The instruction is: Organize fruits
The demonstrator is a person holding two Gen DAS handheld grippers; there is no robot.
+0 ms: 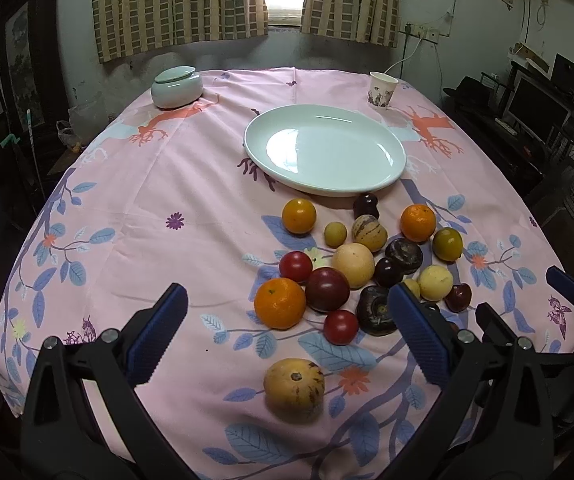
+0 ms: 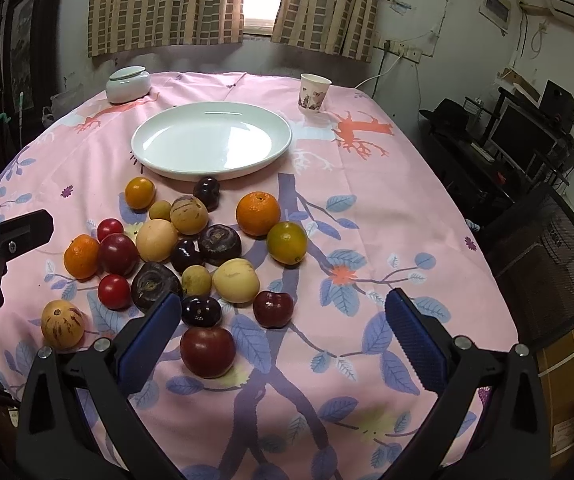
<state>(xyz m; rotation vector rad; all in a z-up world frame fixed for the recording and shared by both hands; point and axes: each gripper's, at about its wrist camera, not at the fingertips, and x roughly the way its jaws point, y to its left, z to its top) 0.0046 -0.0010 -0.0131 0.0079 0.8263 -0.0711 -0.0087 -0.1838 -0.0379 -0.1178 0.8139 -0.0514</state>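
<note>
Several fruits lie in a loose pile (image 1: 363, 264) (image 2: 191, 256) on the pink floral tablecloth: oranges, red and dark plums, pale yellow fruits, brown striped ones. An empty white oval plate (image 1: 391, 170) (image 2: 275, 150) sits just behind the pile. My left gripper (image 1: 287, 300) is open above the cloth, with an orange (image 1: 280, 303) and a striped yellow fruit (image 1: 294, 389) between its fingers' lines. My right gripper (image 2: 283, 308) is open too, a dark red plum (image 2: 208, 351) and a cherry-like fruit (image 2: 273, 309) lying between its fingers. Neither holds anything.
A lidded pale ceramic jar (image 1: 177, 87) (image 2: 128, 81) stands at the back left and a paper cup (image 1: 382, 90) (image 2: 314, 93) at the back right. A mesh chair (image 2: 547, 264) and a desk with a monitor (image 2: 523, 136) stand to the right of the table.
</note>
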